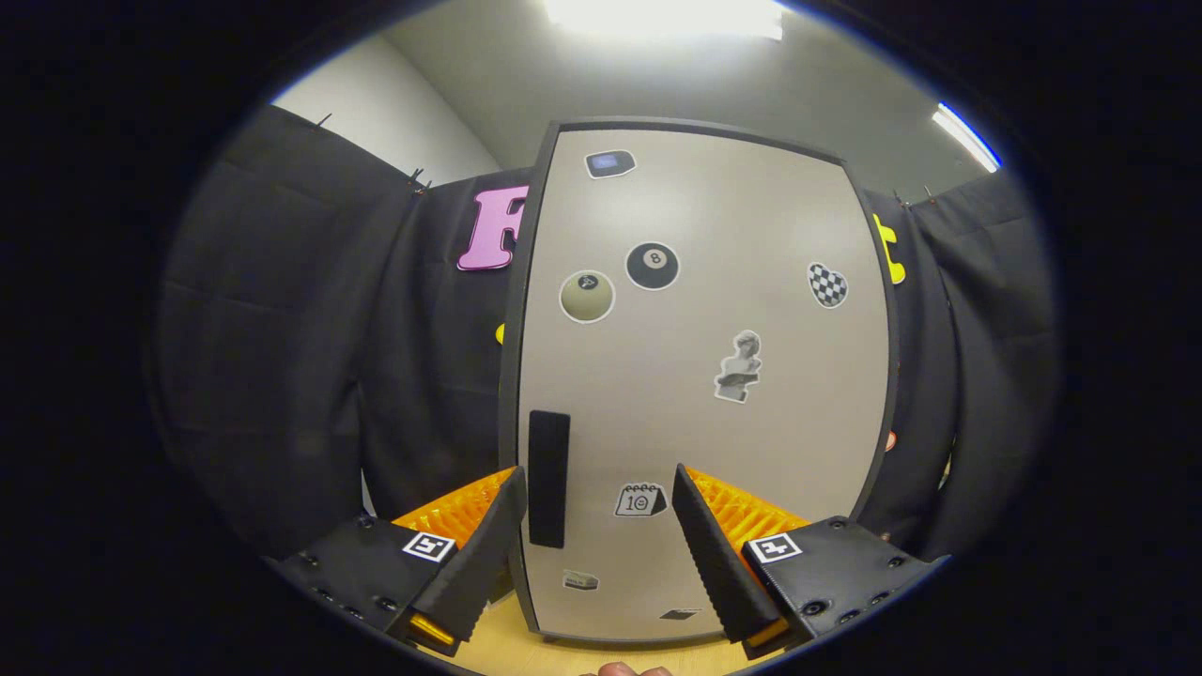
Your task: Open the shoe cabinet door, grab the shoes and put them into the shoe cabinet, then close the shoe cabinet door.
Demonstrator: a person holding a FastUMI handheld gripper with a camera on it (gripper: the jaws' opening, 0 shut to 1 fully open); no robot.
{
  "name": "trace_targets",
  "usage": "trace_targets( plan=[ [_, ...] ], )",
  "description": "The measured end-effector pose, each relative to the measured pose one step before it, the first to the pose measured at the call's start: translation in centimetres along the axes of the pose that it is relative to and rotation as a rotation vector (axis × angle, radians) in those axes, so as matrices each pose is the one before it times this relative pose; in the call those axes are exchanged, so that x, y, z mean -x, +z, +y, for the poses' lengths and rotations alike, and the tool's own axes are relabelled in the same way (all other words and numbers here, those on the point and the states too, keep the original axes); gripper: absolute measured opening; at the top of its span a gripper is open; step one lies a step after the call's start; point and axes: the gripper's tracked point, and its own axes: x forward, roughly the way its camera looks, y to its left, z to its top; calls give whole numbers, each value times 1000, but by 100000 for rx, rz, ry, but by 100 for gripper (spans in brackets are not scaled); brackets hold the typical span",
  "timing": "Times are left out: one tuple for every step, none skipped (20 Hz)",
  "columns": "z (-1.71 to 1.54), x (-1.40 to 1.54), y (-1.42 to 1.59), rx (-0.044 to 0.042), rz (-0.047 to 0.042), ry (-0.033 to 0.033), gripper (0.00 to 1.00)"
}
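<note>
The shoe cabinet stands straight ahead, a tall pale box with a dark frame. Its door is shut and carries several stickers. A dark vertical handle sits low on the door's left side, just beyond my left fingertip and between the two fingers. My gripper is open, its fingers spread wide in front of the lower door, with nothing held between them. A small part of a shoe peeks in below the fingers, on the wooden surface.
The cabinet rests on a light wooden surface. Black cloth walls hang close on both sides of and behind the cabinet. A white wall and ceiling lights show above.
</note>
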Motion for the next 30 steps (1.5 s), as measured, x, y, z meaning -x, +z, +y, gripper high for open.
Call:
trace_targets(
  plan=[
    [456, -742, -72, 574, 121, -11, 97],
    [373, -697, -228, 717, 449, -10, 97],
    [317, -671, -249, 616, 628, -190, 97],
    [169, -613, -353, 153, 682, -770, 97],
    [115, -656, -419, -373, 1177, -756, 97],
    [132, -647, -544, -856, 1709, -473, 97],
    [133, -603, -629, -1101, 2270, -290, 98],
    [266, -471, -623, -1141, 2114, 31, 98],
    [199, -553, -365, -605, 1187, -298, 98],
    [180, -376, -262, -2, 994, -124, 98],
    [64, -555, -159, -5, 710, 187, 97],
    [-137, -432, -310, -73, 723, -1193, 97],
    [-100, -271, -139, -416, 1004, -990, 97],
    [142, -237, -176, -695, 729, -223, 97],
    [-21, -91, -248, -552, 1101, -694, 97],
    [-160, -309, -94, -618, 909, -1224, 89],
    [288, -24, -148, -1287, 855, 1225, 80],
    [329, -84, -478, -1706, 2367, 900, 72],
    [749, 139, -436, -2180, 2072, 3199, 63],
    [-79, -437, -379, -281, 1483, -232, 55],
    [-93, 62, 199, -188, -745, 366, 47],
    [-26, 92, -79, 38, -74, -708, 38],
    [104, 36, 39, 145, -260, -590, 34],
    [-152, 137, 64, 77, 251, -519, 30],
    [51, -193, -164, -351, 188, -74, 26],
    [91, -51, 108, 264, -407, 110, 22],
    [10, 289, -166, 450, 530, 971, 22],
    [73, -237, 47, 1375, -491, 1922, 18],
    [-3, 384, -8, 2109, -362, 1669, 15],
    [60, 204, -111, 1056, 304, 1783, 11]
  ],
)
